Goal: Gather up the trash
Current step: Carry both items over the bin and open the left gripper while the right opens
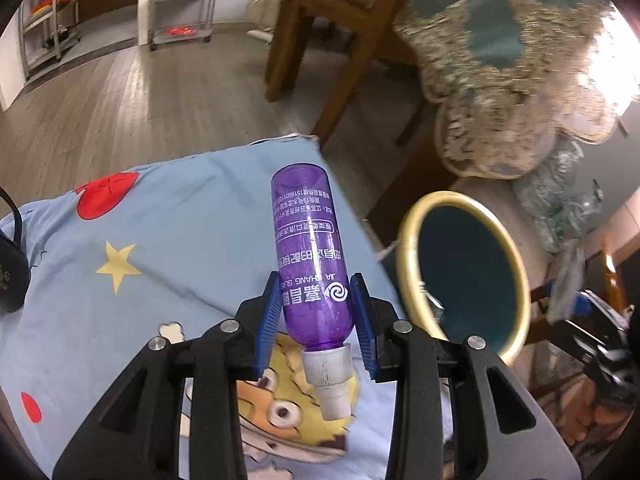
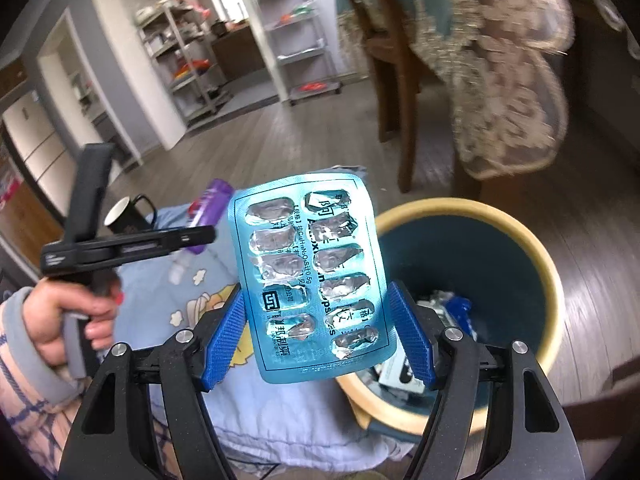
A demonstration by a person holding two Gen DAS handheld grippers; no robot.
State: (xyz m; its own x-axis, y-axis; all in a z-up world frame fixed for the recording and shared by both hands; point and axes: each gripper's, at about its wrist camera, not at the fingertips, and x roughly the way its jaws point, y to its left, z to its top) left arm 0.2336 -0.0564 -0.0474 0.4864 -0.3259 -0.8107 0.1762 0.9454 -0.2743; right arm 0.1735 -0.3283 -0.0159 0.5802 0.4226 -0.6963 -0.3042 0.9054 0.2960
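Note:
My left gripper (image 1: 316, 292) is shut on a purple spray bottle (image 1: 310, 256), white nozzle toward the camera, held above a light blue cartoon blanket (image 1: 160, 240). The right wrist view shows the same purple bottle (image 2: 208, 208) from the side in the left gripper (image 2: 200, 236), gripped by a person's hand (image 2: 76, 316). My right gripper (image 2: 318, 292) is shut on a blue blister pack (image 2: 310, 276) with emptied foil pockets, held upright beside the rim of a teal bin with a cream rim (image 2: 552, 280). That bin (image 1: 464, 276) stands to the right of the blanket in the left wrist view.
Trash lies in the bin's bottom (image 2: 448, 308). A dark mug (image 2: 128, 212) sits on the blanket at the left. Wooden chair legs (image 1: 344, 76) and a lace-edged tablecloth (image 1: 500, 112) hang beyond the bin. Metal shelving (image 2: 300, 28) stands across the wooden floor.

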